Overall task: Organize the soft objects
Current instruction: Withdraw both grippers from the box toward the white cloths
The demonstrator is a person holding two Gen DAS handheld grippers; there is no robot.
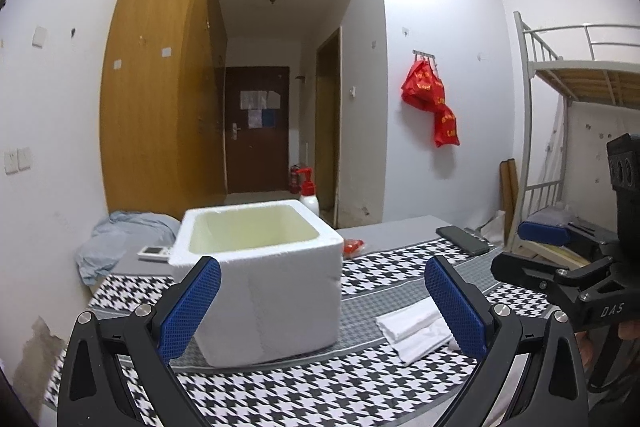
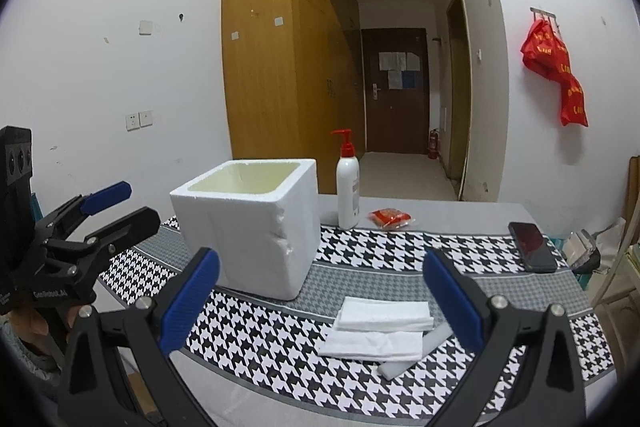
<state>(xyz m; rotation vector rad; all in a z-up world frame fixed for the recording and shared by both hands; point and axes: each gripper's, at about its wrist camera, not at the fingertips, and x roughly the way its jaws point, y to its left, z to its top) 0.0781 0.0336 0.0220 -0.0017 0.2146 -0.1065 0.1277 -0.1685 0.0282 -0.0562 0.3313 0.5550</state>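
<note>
A white foam box point(image 1: 260, 275) point(image 2: 250, 227) stands open-topped and empty on the houndstooth cloth point(image 1: 320, 383) point(image 2: 280, 339). Just right of it lie folded white soft sheets point(image 1: 416, 327) point(image 2: 380, 329), one on another, with a foam strip point(image 2: 412, 353) under them. My left gripper point(image 1: 322, 303) is open, its blue pads straddling the box's near face without touching it. My right gripper point(image 2: 322, 303) is open above the sheets, with nothing between its fingers. Each gripper shows at the edge of the other's view: the right one point(image 1: 532, 247) in the left wrist view, the left one point(image 2: 120, 205) in the right wrist view.
A white pump bottle with a red top point(image 2: 347, 187) point(image 1: 309, 193) stands behind the box, with a red packet point(image 2: 390, 218) point(image 1: 353, 247) beside it. A dark phone point(image 2: 532, 247) point(image 1: 462, 239) lies at the far right. A blue cloth point(image 1: 120, 239) and a small white remote point(image 1: 154, 253) lie far left. A bunk bed point(image 1: 576, 107) stands right.
</note>
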